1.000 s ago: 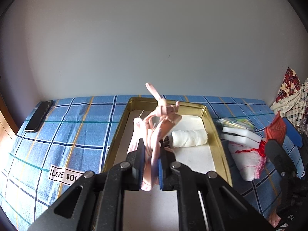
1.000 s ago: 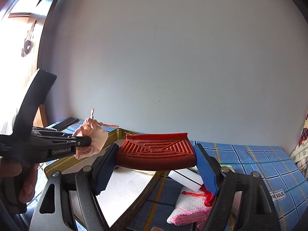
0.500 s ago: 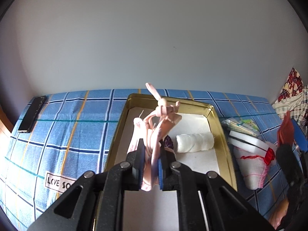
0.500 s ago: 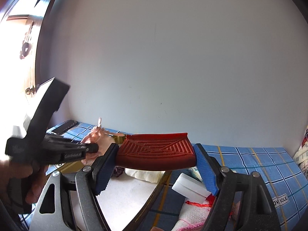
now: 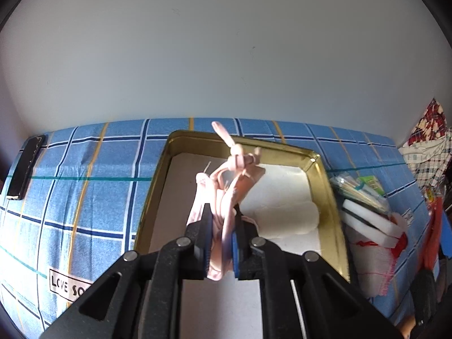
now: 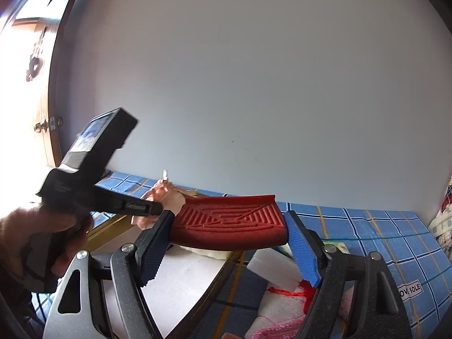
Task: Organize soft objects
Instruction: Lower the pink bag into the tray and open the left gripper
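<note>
My left gripper (image 5: pixel 221 226) is shut on a knotted pink fabric bundle (image 5: pixel 226 186) and holds it above the gold metal tray (image 5: pixel 333 197). A rolled white cloth (image 5: pixel 285 220) lies in the tray on white lining. My right gripper (image 6: pixel 226 243) is shut on a red ribbed soft pad (image 6: pixel 228 223), held above the tray's right edge (image 6: pixel 226 271). The left gripper (image 6: pixel 152 209) with the pink bundle (image 6: pixel 166 197) shows at left in the right wrist view.
The blue checked cloth (image 5: pixel 84 192) covers the table. A black phone (image 5: pixel 25 166) lies far left. White foam blocks (image 5: pixel 367 220), a white cloth with red stitching (image 5: pixel 373 260), a plastic packet (image 5: pixel 358 189) and patterned fabric (image 5: pixel 429 147) sit right of the tray.
The left gripper has risen and come closer to the tray with the pink bundle. The right gripper, still holding the red pad, has moved towards the tray.
</note>
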`<move>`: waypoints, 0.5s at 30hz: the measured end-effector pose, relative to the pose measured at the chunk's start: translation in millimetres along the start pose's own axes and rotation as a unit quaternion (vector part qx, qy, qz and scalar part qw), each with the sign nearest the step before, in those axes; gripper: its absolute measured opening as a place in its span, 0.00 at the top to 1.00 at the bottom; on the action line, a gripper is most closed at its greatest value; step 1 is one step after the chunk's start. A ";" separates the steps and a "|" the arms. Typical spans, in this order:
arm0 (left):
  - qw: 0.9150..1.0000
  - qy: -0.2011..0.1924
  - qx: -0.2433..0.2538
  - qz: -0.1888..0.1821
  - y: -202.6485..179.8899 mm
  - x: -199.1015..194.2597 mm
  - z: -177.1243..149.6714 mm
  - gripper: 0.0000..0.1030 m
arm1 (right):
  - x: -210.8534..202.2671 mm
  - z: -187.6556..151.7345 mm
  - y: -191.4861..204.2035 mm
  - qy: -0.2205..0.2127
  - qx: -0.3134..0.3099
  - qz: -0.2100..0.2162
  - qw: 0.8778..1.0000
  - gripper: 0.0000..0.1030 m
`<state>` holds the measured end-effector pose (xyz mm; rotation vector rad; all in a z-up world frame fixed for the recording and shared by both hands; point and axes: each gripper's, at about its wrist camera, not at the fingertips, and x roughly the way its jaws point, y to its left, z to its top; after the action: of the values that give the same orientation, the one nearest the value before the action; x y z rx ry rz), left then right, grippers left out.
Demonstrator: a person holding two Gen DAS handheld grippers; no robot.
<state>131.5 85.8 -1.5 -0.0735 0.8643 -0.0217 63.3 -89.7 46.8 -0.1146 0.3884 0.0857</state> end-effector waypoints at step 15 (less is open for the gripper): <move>0.999 -0.045 -0.012 0.004 19.4 -23.6 1.1 0.16 | 22.1 -0.4 26.6 0.024 -0.014 0.001 1.000 0.22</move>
<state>116.8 106.3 15.7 -0.0937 0.7751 -0.0010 80.7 -62.0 35.5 -0.1435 0.4352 0.0904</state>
